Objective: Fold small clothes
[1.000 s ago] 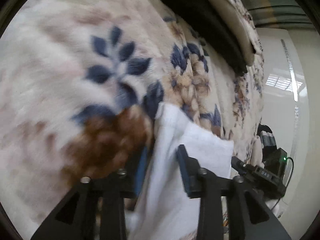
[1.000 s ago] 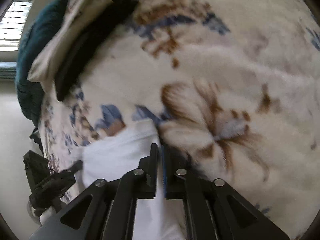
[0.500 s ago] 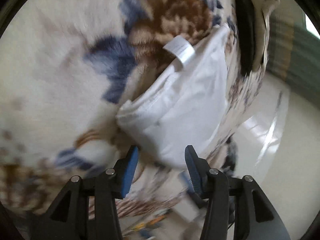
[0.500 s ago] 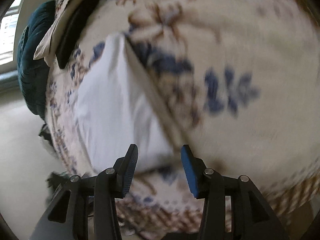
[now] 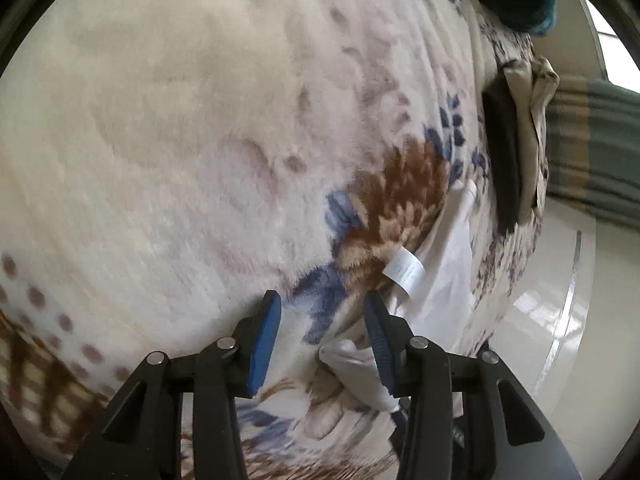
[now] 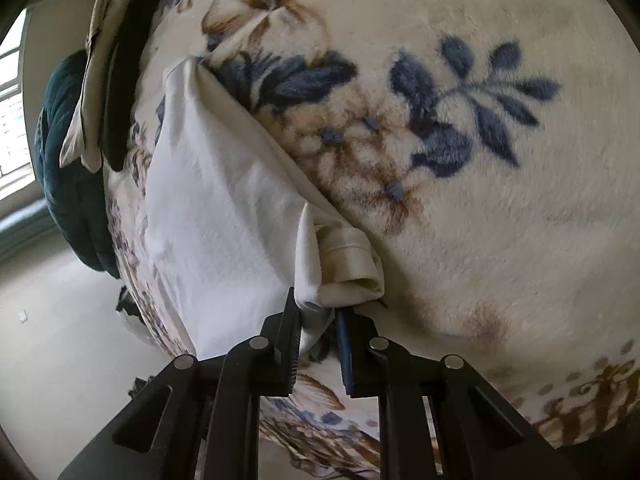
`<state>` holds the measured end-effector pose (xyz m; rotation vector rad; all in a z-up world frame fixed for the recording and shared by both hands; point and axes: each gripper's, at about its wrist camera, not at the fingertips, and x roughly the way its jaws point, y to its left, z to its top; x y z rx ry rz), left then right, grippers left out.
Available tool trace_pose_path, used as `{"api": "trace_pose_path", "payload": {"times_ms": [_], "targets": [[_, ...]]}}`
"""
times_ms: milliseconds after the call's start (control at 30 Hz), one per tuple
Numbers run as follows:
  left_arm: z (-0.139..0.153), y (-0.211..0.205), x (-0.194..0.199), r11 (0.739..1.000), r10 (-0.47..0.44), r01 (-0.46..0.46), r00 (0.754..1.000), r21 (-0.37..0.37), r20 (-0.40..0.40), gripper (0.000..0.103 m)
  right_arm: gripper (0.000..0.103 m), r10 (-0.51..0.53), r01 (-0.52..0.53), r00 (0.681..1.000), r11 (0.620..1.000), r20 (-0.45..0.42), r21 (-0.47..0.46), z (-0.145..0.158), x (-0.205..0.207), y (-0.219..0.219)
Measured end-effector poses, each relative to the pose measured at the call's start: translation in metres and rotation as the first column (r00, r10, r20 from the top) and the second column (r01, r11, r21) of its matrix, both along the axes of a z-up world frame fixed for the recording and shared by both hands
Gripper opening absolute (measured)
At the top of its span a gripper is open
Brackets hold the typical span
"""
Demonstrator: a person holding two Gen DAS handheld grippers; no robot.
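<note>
While the right tool [image 6: 318,316] is clamped on a bunched corner of the thin white cotton garment [image 6: 224,200], having just closed, the left tool [image 5: 322,320] stands released, the garment's other end just right of it. It lies on the floral fleece blanket [image 6: 500,200], limp, light, prone to creasing: grasp hems or corners.

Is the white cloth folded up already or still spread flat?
Partly folded. The white cloth lies doubled over on the flowery blanket, with one corner bunched and rolled up at the right gripper.
</note>
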<state>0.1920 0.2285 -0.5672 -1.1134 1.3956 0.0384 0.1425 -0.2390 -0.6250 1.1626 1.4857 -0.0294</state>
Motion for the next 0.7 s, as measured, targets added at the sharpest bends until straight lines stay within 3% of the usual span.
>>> {"api": "trace_pose_path", "payload": {"times_ms": [100,167,200,233,300,333,367,400,500,633,700], "targets": [[0.009,-0.018,0.001,0.996,-0.062,0.063,0.998,-0.065,0.006,0.047,0.018,0.064,-0.063,0.998,0.997,0.007,-0.048,0.014,0.008,0.002],[0.010,-0.040,0.001,0.989,-0.110,0.110,0.994,-0.100,0.008,0.048,0.025,0.117,-0.115,0.993,0.989,0.010,-0.095,0.025,0.015,0.005],[0.006,-0.049,0.000,0.984,-0.124,0.124,0.992,-0.126,0.005,0.048,0.032,0.144,-0.140,0.989,0.983,0.023,-0.119,0.033,0.017,0.006],[0.000,-0.061,0.001,0.981,-0.129,0.127,0.992,-0.147,-0.009,0.048,0.040,0.159,-0.154,0.987,0.979,0.032,-0.133,0.037,0.018,0.006],[-0.012,-0.074,0.002,0.982,-0.080,0.075,0.997,-0.171,-0.019,0.045,0.042,0.181,-0.171,0.982,0.972,0.049,-0.159,0.044,0.020,0.006],[-0.015,-0.075,0.002,0.987,-0.049,0.045,0.999,-0.152,-0.022,0.034,0.042,0.190,-0.180,0.981,0.970,0.047,-0.163,0.043,0.022,0.005],[-0.017,-0.072,-0.001,0.991,-0.011,0.006,0.999,-0.135,-0.031,0.014,0.042,0.198,-0.189,0.980,0.968,0.038,-0.166,0.040,0.023,0.005],[-0.019,-0.066,-0.003,0.991,0.032,-0.037,0.999,-0.132,-0.040,0.012,0.042,0.197,-0.191,0.980,0.966,0.022,-0.172,0.035,0.024,0.005],[-0.014,-0.044,-0.011,0.996,0.066,-0.068,0.997,-0.049,-0.042,0.012,0.025,0.205,-0.202,0.979,0.952,-0.012,-0.228,0.026,0.029,0.004],[-0.011,-0.013,-0.013,0.997,0.037,-0.032,0.997,0.064,-0.066,0.012,0.025,0.203,-0.205,0.979,0.945,-0.032,-0.255,0.021,0.028,-0.001],[-0.009,-0.003,-0.012,0.997,0.042,-0.037,0.996,0.062,-0.080,0.013,0.025,0.214,-0.215,0.976,0.940,-0.033,-0.265,0.022,0.027,-0.004]]}}
